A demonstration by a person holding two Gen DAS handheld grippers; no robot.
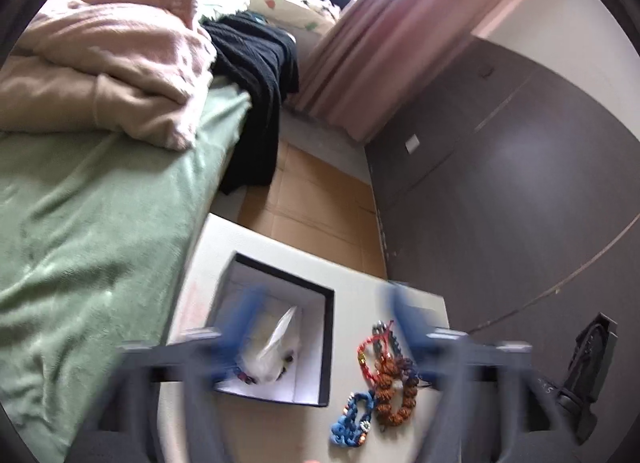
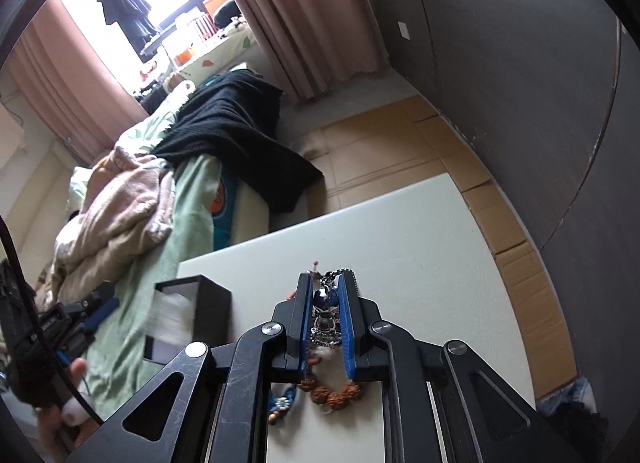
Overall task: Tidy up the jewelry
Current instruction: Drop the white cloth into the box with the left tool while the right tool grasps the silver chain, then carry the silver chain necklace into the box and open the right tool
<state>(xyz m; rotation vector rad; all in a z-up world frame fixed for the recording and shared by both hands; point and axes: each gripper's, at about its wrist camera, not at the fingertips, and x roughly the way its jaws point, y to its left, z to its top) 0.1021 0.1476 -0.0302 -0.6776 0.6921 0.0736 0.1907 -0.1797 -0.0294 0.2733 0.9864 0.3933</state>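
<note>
Landmark: black box (image 1: 276,327), open, white inside, on the white table (image 1: 248,247).
Clear bag (image 1: 276,347): inside the box.
Red cord bracelet (image 1: 366,351): just right of the box.
Brown bead bracelet (image 1: 394,391): right of the box, touching the red one.
Blue braided bracelet (image 1: 352,417): by the box's near right corner.
Silver chain necklace (image 2: 326,319): dark pendant, right of the box, between blue fingers.

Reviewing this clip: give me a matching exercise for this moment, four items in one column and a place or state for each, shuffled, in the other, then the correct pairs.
Items:
1. silver chain necklace with dark pendant
2. clear plastic bag
3. blue braided bracelet
4. black knitted garment

Places or states:
A. draped over the edge of the green-covered bed
B. lying on the white table, beside the brown beaded bracelet
C. between the fingers of the right gripper
D. inside the open black box with white lining

Pairs: 1-C, 2-D, 3-B, 4-A
</note>
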